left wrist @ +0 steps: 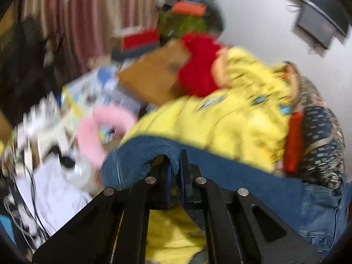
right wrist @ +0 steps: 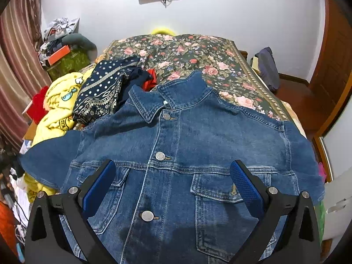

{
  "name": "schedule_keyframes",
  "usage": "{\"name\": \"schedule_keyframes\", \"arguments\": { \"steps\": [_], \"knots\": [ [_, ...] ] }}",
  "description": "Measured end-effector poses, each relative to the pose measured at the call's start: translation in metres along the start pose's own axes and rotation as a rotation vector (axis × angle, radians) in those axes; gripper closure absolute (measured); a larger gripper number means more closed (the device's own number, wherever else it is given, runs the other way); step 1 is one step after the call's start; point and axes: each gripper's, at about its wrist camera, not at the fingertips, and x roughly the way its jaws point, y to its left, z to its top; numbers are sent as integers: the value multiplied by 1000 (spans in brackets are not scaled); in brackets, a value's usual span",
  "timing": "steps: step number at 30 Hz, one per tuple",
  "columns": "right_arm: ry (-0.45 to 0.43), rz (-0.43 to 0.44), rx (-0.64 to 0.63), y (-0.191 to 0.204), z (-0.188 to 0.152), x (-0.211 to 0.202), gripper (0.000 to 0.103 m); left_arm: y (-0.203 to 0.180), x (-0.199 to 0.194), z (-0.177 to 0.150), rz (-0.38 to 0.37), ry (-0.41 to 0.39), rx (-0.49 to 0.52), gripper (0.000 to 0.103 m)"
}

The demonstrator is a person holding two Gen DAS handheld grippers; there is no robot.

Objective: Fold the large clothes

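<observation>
A blue denim jacket [right wrist: 198,145] lies front up and buttoned on the bed, collar toward the far end. My right gripper [right wrist: 173,176] is open and empty, hovering over the jacket's chest between its two pockets. My left gripper [left wrist: 175,167] is shut on the end of the jacket's left sleeve [left wrist: 154,154], which is lifted and stretched across the blurred left wrist view. In the right wrist view that sleeve [right wrist: 50,156] runs off to the left.
The floral bedspread [right wrist: 198,52] covers the far bed. A yellow garment [right wrist: 59,101], a navy patterned cloth [right wrist: 101,92] and red items lie left of the jacket. Clutter, a pink ring [left wrist: 96,136] and cables [left wrist: 33,198] fill the left side. A wooden door [right wrist: 334,66] is right.
</observation>
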Motion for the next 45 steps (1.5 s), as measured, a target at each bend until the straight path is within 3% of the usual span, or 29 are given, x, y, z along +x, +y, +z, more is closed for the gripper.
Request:
{"name": "schedule_keyframes", "arguments": {
  "steps": [5, 11, 16, 21, 28, 35, 39, 42, 45],
  "knots": [
    [-23, 10, 28, -15, 2, -9, 0, -69, -61, 28, -140, -139, 107, 100],
    [-54, 19, 58, -36, 5, -21, 0, -161, -126, 47, -422, -192, 165, 100],
    [-99, 10, 65, -53, 6, -37, 0, -254, -159, 32, -606, -169, 262, 100],
    [-120, -12, 78, -75, 2, -48, 0, -358, -177, -18, -728, -76, 434, 100],
    [-101, -64, 135, -115, -9, -56, 0, -461, -161, -129, -709, 101, 702, 100],
    [-60, -117, 155, -148, -25, -58, 0, -491, -120, -233, -630, 312, 915, 100],
    [-37, -135, 152, -157, -30, -55, 0, -487, -119, -260, -628, 369, 981, 98],
    [-20, -138, 147, -159, -32, -52, 0, -484, -123, -267, -632, 406, 1024, 90],
    [-11, -124, 134, -156, -31, -49, 0, -472, -134, -261, -704, 459, 1008, 68]
  ]
}}
